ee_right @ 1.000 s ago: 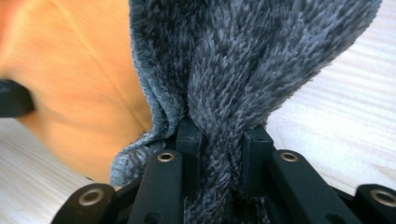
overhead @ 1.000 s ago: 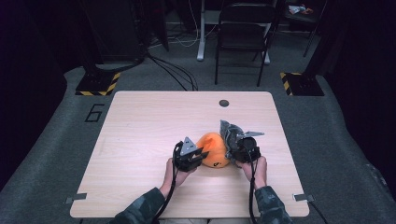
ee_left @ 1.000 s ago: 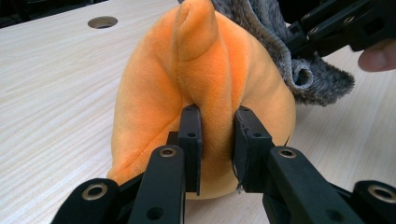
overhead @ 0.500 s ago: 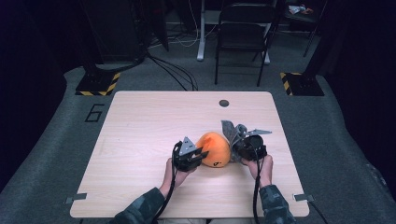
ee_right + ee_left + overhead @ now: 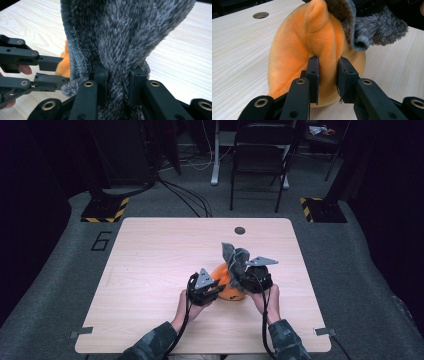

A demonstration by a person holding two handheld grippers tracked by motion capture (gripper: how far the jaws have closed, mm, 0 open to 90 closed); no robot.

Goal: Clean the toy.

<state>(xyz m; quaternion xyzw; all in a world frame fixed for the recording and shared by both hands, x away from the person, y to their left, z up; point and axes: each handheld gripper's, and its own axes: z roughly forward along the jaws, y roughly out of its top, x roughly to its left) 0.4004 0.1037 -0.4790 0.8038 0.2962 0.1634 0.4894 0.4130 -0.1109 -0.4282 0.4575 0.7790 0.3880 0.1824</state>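
An orange plush toy (image 5: 228, 285) rests on the wooden table (image 5: 150, 265), front right of centre. My left gripper (image 5: 216, 286) is at its left side, jaws shut on a fold of the orange plush toy (image 5: 319, 45); the left gripper (image 5: 327, 75) pinches that ridge. My right gripper (image 5: 246, 272) holds a grey fuzzy cloth (image 5: 234, 256) that stands up above the toy's right side. In the right gripper view the grey cloth (image 5: 120, 37) is pinched in the right gripper (image 5: 117, 75), with the other gripper's fingers (image 5: 47, 62) at the left. The cloth's end (image 5: 372, 30) drapes over the toy's top.
A round cable hole (image 5: 240, 230) lies near the table's far edge. A folding chair (image 5: 260, 155) and a stand with hazard-striped bases (image 5: 106, 209) are on the floor beyond. A painted number 6 (image 5: 101, 240) marks the floor at the left.
My right gripper has lifted the grey cloth a little and shifted it leftward over the toy. The left gripper stays clamped on the toy.
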